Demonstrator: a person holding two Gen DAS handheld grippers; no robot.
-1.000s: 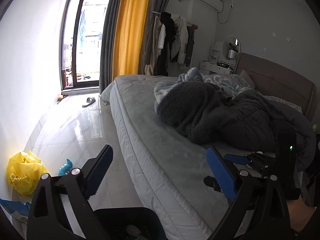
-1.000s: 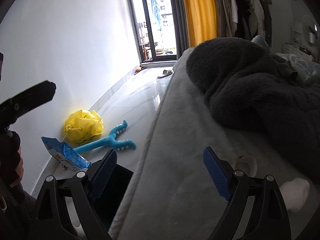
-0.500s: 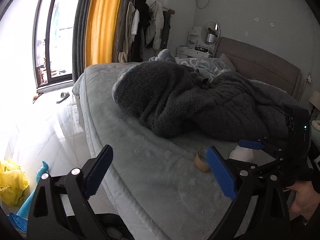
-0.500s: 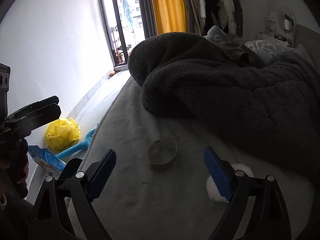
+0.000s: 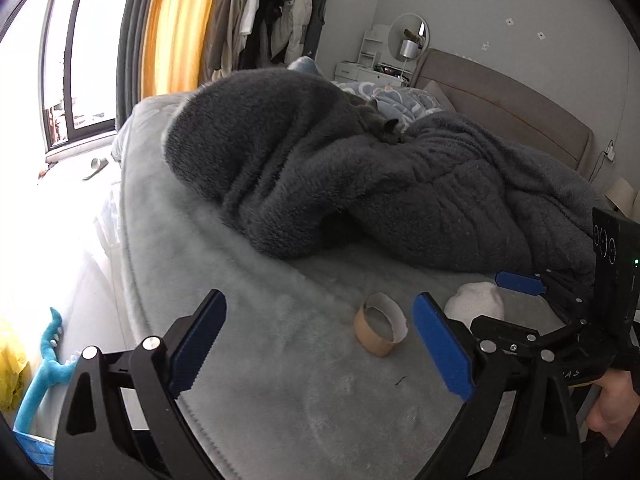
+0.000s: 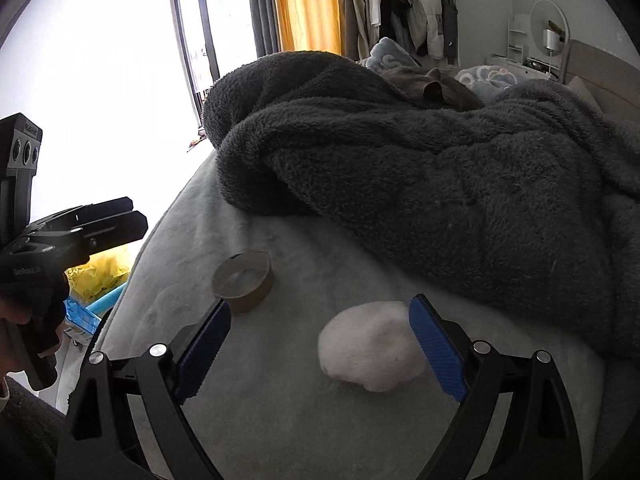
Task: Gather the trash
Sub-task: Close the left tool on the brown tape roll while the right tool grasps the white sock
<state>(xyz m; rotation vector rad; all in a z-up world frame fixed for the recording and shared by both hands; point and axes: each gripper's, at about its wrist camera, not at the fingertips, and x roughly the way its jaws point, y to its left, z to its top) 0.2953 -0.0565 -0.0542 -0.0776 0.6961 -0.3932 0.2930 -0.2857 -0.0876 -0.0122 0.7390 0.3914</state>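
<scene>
On our left, the left gripper [image 5: 320, 340] hangs over the grey bed [image 5: 280, 400] with its blue pads [image 5: 198, 344] spread wide and nothing between them. Past the left finger, low on the floor, we see a blue toy [image 5: 44, 364] and a bit of yellow bag [image 5: 10, 364]. Ahead of the gap, nearer the right pad than the left, a cardboard ring [image 5: 380, 330] lies on the bed, tilted on its edge. Just beyond the right pad sits a white wad [image 5: 476, 304], close beside the ring but not touching it. Behind both, a dark blanket [image 5: 360, 184] is heaped across the bed. At the far right of this view the other tool reaches in, one blue pad showing just above the wad.

In our right view, the left tool shows at the far left edge, with the yellow bag [image 6: 98, 276] and a blue packet [image 6: 80, 316] on the floor below it. The right gripper [image 6: 320, 348] is also wide open and holds nothing. The ring [image 6: 244, 280] lies just ahead of the left fingertip, outside the gap. The wad [image 6: 370, 346] lies on the bed between the fingers, toward the right one; its edge meets the right pad [image 6: 438, 354] in the picture, though we cannot tell whether they touch. The blanket [image 6: 440, 168] rises just behind the right finger and fills the far side of the bed [image 6: 280, 420].
</scene>
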